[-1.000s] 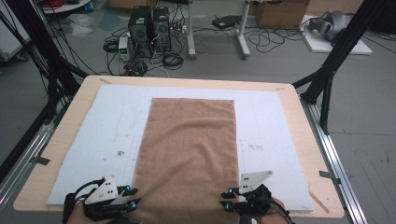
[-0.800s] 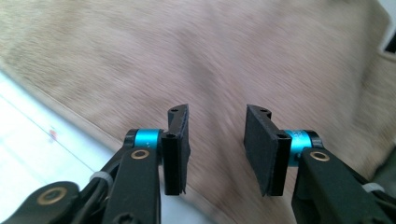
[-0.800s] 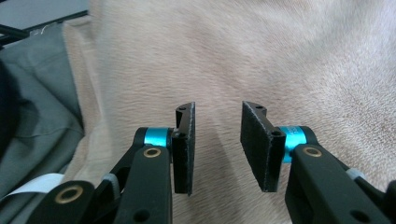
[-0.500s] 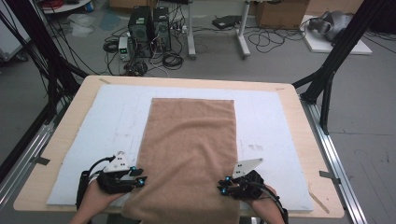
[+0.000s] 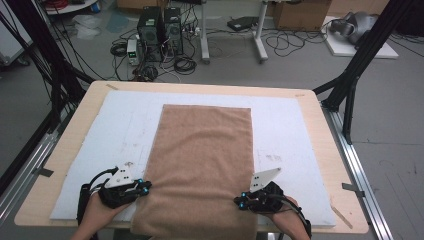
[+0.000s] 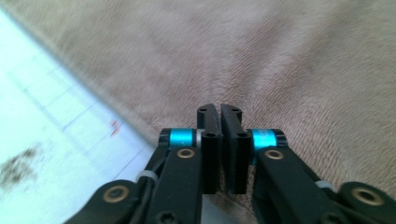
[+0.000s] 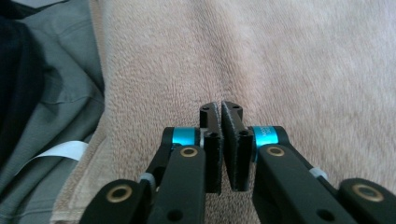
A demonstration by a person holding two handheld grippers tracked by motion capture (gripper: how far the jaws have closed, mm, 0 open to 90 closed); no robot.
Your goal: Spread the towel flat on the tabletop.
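We see a wooden desk (image 5: pixel 320 125) covered by a white mat (image 5: pixel 290 130), on a grey floor (image 5: pixel 390 100). Beyond its far edge stand computer towers (image 5: pixel 160 27) amid tangled cables (image 5: pixel 280 42); black frame poles (image 5: pixel 357 70) rise at both sides. A brown towel (image 5: pixel 202 160) lies flat mid-desk, its long axis running near to far, the near end overhanging. The left gripper (image 5: pixel 141 188) and right gripper (image 5: pixel 244 200) sit at its near side edges; their fingers have just been closing, apparently pinching towel.
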